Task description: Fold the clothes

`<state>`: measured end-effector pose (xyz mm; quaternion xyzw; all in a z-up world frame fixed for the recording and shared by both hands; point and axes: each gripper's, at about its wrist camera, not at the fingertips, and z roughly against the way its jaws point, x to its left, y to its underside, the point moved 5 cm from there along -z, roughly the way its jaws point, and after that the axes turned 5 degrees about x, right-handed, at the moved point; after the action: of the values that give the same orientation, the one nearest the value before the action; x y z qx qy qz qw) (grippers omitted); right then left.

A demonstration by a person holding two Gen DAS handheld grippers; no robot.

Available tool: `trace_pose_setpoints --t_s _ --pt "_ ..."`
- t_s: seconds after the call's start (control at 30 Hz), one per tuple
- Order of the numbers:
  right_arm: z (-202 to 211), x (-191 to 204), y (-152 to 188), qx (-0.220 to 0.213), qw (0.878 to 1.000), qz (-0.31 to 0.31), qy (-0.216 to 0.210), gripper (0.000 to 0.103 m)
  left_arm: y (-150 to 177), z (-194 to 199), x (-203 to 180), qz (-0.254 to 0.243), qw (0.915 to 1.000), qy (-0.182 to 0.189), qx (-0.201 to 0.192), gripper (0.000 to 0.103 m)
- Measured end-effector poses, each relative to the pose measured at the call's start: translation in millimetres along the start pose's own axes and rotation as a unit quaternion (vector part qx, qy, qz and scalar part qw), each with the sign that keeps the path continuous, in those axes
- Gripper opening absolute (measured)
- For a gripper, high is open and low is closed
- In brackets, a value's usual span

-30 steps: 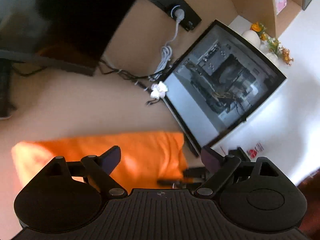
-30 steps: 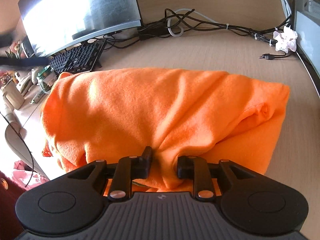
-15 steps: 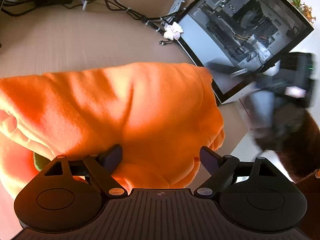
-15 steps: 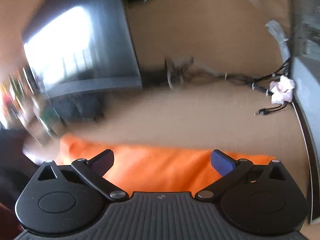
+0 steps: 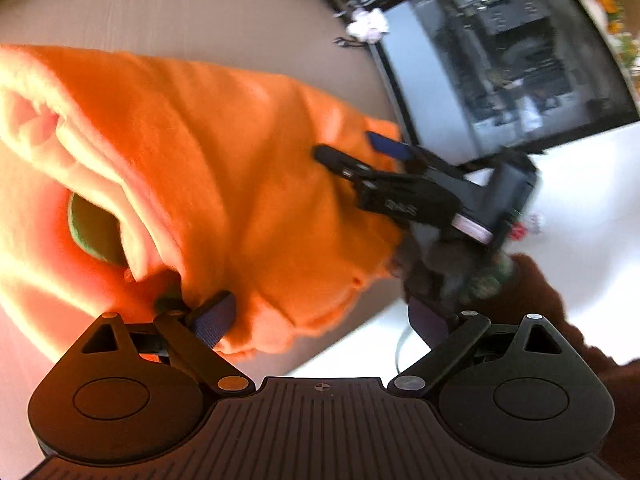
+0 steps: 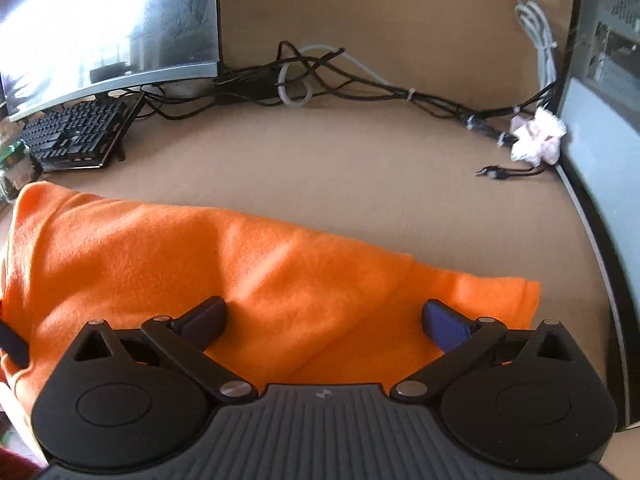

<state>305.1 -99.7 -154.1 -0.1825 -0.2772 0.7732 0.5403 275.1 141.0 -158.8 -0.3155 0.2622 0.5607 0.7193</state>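
Observation:
An orange garment [image 5: 224, 168] lies folded in thick layers on the tan desk [image 5: 200, 12]. My left gripper [image 5: 320, 318] hovers low over its near corner. Its jaws are opening, the hem lies loosely between them, and the left fingertip [image 5: 212, 316] rests against the cloth without a pinch. In the right wrist view the garment [image 6: 240, 272] spreads under my right gripper [image 6: 324, 322], which stands wide open above the cloth's right end. That right gripper [image 5: 360, 150] also shows in the left wrist view, over the garment's far right corner. A green patch [image 5: 92, 228] peeks out between the layers.
A monitor [image 6: 108, 28] and a keyboard [image 6: 76, 136] stand at the back left, with tangled cables [image 6: 312, 80] along the wall. A glass-sided computer case [image 5: 500, 52] borders the desk on the right. A dark red sleeve [image 5: 560, 300] is near the desk's front edge.
My right gripper has let go of the pinched cloth fold and opened wide. My left gripper has sunk toward the garment's corner, and the right gripper has come into its view.

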Motion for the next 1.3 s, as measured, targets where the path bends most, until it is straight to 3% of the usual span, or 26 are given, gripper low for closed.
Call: trace_pose_setpoints --t_s 0.13,0.27,0.3,0.37,0.43,0.47,0.57,0.7,0.8,0.87,0.97,1.1,1.3 --pt "4.4 -27.5 6.8 -0.007 0.998 -0.055 0.036 0.103 -48.3 -7.0 -1.2 -0.013 0.9991 -0.035 -0.022 0.094" --pt "15.0 -49.8 13.7 0.019 0.988 -0.146 0.054 0.103 -104.7 -8.9 3.8 0.011 0.9971 -0.06 -0.046 0.087" --pt "19.9 -48.3 15.7 0.035 0.986 -0.16 0.037 0.103 -114.5 -5.4 2.7 0.007 0.9956 -0.073 -0.059 0.087" --pt "34.5 -33.5 19.6 0.059 0.984 -0.16 -0.045 0.103 -120.1 7.2 -4.0 -0.01 0.9935 -0.079 -0.081 0.088" --pt "55.6 -15.1 22.7 0.052 0.983 -0.124 -0.125 0.103 -120.0 22.2 -12.6 -0.032 0.9913 -0.077 -0.101 0.091" --pt "66.4 -11.3 22.0 0.038 0.985 -0.105 -0.13 0.103 -119.9 29.7 -16.9 -0.043 0.9899 -0.076 -0.112 0.092" --pt "92.2 -12.9 17.0 -0.007 0.993 -0.065 -0.099 0.103 -105.7 43.1 -31.8 -0.067 0.9896 -0.034 -0.122 0.095" --pt "70.4 -38.6 14.6 -0.022 0.996 -0.08 0.027 0.103 -86.7 14.4 -50.7 -0.065 0.9936 0.037 -0.084 0.097" --pt "27.8 -42.9 27.1 0.024 0.989 -0.066 0.128 0.103 -76.2 -26.8 -46.8 -0.053 0.9976 0.015 -0.043 0.097" --pt "12.0 -39.5 38.0 0.043 0.985 -0.081 0.146 0.103 -72.6 -45.5 -38.9 -0.047 0.9983 -0.008 -0.033 0.097" --pt "16.2 -37.7 48.3 0.047 0.978 -0.144 0.14 0.103 -72.1 -45.8 -29.2 -0.045 0.9982 -0.003 -0.04 0.097" --pt "25.2 -14.5 63.7 0.052 0.976 -0.155 0.143 0.103 -79.2 -35.9 -15.1 -0.044 0.9978 0.002 -0.05 0.097" --pt "27.7 42.5 73.1 0.037 0.962 -0.096 0.252 0.103 -82.8 -29.6 -4.0 -0.067 0.9966 0.014 -0.047 0.097"
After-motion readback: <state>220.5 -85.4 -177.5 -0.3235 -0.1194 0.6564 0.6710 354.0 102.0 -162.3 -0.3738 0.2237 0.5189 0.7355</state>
